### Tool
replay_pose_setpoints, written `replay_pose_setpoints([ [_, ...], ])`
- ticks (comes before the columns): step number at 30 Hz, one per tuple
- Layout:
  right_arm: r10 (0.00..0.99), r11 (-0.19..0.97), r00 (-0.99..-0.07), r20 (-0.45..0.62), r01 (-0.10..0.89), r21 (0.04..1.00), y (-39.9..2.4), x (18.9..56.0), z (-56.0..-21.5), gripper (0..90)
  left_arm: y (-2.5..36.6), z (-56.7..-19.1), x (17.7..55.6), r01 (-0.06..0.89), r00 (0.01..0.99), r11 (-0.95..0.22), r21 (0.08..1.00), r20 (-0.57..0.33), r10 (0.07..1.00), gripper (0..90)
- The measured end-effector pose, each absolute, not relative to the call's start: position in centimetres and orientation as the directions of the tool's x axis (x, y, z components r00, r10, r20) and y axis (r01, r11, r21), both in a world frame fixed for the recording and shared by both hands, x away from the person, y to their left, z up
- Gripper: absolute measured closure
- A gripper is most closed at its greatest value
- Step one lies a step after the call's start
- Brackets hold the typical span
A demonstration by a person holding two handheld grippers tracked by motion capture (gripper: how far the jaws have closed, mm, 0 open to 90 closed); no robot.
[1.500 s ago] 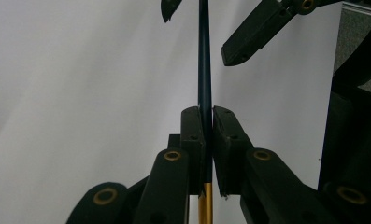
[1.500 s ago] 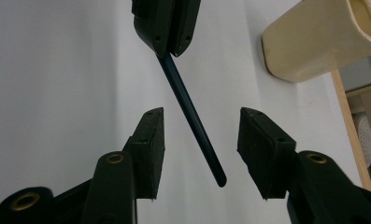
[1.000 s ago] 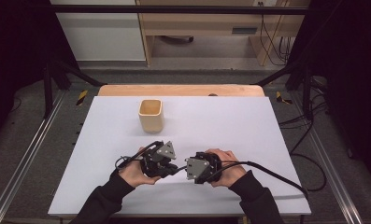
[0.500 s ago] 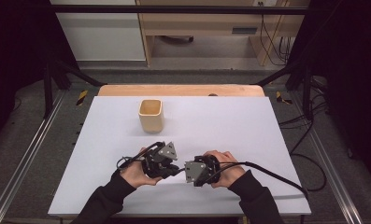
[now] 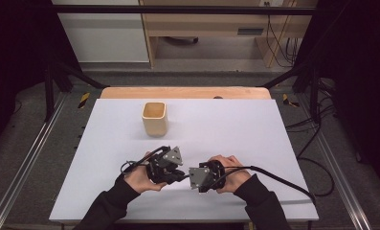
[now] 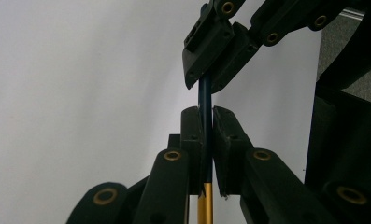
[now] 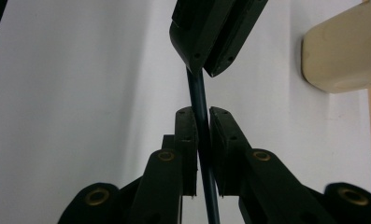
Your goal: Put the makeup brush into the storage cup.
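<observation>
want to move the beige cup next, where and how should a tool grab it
Grip the beige cup by one wall at its open rim, coming from above: it stands upright, mouth up, alone on the white table, so one jaw can slip inside and one outside.

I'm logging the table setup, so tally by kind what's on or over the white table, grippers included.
Handheld grippers: 2, the left gripper and the right gripper
Dark blue pen with a gold end: 1, clamped by both
Beige cup: 1
Total: 4
</observation>
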State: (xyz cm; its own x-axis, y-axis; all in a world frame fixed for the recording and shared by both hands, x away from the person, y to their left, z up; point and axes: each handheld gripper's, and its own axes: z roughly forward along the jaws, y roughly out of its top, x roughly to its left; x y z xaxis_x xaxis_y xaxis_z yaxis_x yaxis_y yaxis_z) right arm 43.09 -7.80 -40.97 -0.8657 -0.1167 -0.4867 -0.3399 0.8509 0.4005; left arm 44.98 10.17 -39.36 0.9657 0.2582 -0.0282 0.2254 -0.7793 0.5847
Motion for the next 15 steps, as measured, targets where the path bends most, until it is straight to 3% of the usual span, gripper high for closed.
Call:
replay_pose_setpoints([
  [9, -0.107, 0.855, -0.886, -0.451, -0.314, 0.413, -7.8, 43.1, -40.9, 84.9, 10.5, -39.2, 45.0, 0.2, 0.97, -0.772, 0.603, -0.01, 0.243, 81.4],
  [14, -0.079, 0.858, -0.898, -0.434, -0.283, 0.428, -7.9, 43.2, -40.9, 84.9, 11.0, -38.8, 44.9, 0.182, 0.969, -0.766, 0.616, 0.018, 0.245, 72.7],
  [15, -0.07, 0.862, -0.901, -0.427, -0.27, 0.429, -7.9, 43.3, -40.9, 85.0, 11.3, -38.7, 44.9, 0.182, 0.965, -0.751, 0.634, 0.03, 0.259, 67.3],
])
